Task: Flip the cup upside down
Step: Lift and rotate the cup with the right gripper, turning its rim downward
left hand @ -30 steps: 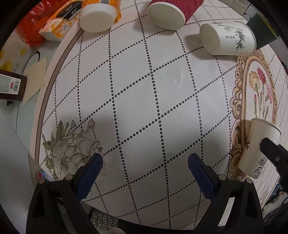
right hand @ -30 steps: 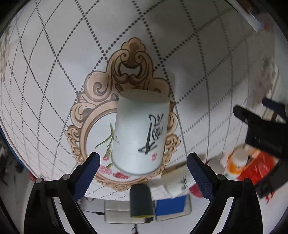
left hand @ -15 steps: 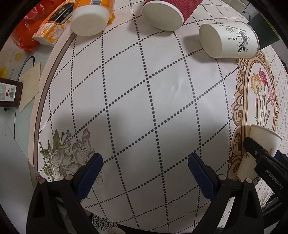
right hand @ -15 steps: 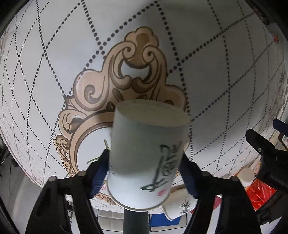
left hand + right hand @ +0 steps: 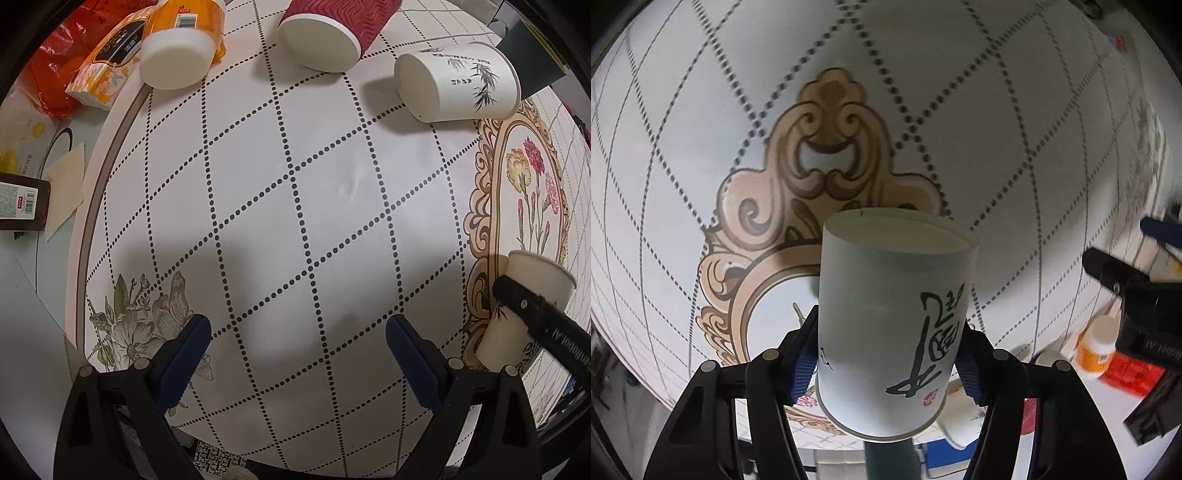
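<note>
A white paper cup with black calligraphy [image 5: 890,332] fills the middle of the right wrist view. My right gripper [image 5: 886,354] is shut on it, its blue pads pressing both sides near the rim. The cup's flat base points toward the patterned tablecloth [image 5: 701,110]. In the left wrist view the same cup [image 5: 532,291] shows at the far right, clamped by the black right gripper finger [image 5: 535,314]. My left gripper [image 5: 297,354] is open and empty above the cloth.
At the back of the left wrist view lie a white cup with bamboo print [image 5: 458,81], a red ribbed cup [image 5: 332,33] and an orange bottle with a white cap [image 5: 181,51]. Orange packets [image 5: 99,77] and a dark box [image 5: 22,205] sit beyond the cloth's left edge.
My right gripper has moved in around the calligraphy cup and closed on it. The cup has come closer in the right wrist view. The left gripper has barely moved.
</note>
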Demonstrator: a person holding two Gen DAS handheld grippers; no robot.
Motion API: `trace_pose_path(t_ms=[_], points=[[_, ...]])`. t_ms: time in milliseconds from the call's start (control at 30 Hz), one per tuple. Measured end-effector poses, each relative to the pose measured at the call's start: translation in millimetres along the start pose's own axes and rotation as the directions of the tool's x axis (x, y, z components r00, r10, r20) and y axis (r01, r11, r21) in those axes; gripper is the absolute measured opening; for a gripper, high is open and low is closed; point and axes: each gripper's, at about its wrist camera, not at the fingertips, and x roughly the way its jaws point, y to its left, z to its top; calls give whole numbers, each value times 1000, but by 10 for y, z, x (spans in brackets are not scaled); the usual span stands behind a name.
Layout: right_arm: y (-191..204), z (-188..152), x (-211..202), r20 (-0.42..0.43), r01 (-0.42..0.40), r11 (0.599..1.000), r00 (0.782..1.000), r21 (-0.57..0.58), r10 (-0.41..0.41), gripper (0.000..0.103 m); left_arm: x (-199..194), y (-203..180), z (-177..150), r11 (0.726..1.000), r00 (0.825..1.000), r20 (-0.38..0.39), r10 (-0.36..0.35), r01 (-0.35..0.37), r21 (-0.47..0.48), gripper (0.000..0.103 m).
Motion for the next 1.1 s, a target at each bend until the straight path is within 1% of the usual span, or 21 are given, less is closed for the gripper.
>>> trace_pose_path(t_ms=[133,167,300,367,400,433,500,633,767,867,900,933,1033,1100], points=[[-184,-28,-8,-12,-19,994,1000,108,20,66,-47,-20,-8,1000,1000,5,7,-7,3,97],[-56,-40,46,-15,-23,989,1000,143,26,66,-59,-28,-13,1000,1000,7,9,-9,3,97],[-236,-173,92,-25,-72,950,996,305,84,66,-137,-80,-4,1000,1000,18,18,-18,13,97],[-324,-241,85,-16,-116,904,991,411,134,66,-219,-159,38,1000,999,24,22,-22,20,97],[-360,-283,89,-8,-137,872,987,470,160,66,-240,-178,38,999,999,28,25,-26,25,97],[-356,-326,108,-3,-152,848,984,508,179,66,-288,-232,57,999,999,31,29,-30,30,97],[-390,-392,115,17,-189,785,975,589,222,66,-337,-316,53,999,999,37,30,-31,39,97],[-418,-549,146,82,-266,619,948,739,309,66,-433,-457,69,997,998,49,33,-36,64,97],[-429,-715,224,151,-317,444,917,838,369,66,-501,-605,64,995,998,58,32,-37,88,97],[-416,-841,272,210,-341,295,893,892,398,66,-555,-748,80,994,998,59,30,-36,102,97],[-417,-888,297,236,-350,233,883,907,406,66,-561,-757,69,994,998,59,29,-35,105,97],[-400,-983,352,256,-358,191,875,914,410,66,-569,-794,69,993,998,58,28,-34,110,97],[-396,-1116,419,342,-384,15,839,923,424,66,-577,-897,24,992,998,61,28,-36,121,97],[-375,-1190,450,397,-399,-90,813,913,426,66,-590,-948,0,991,998,62,29,-36,127,97]])
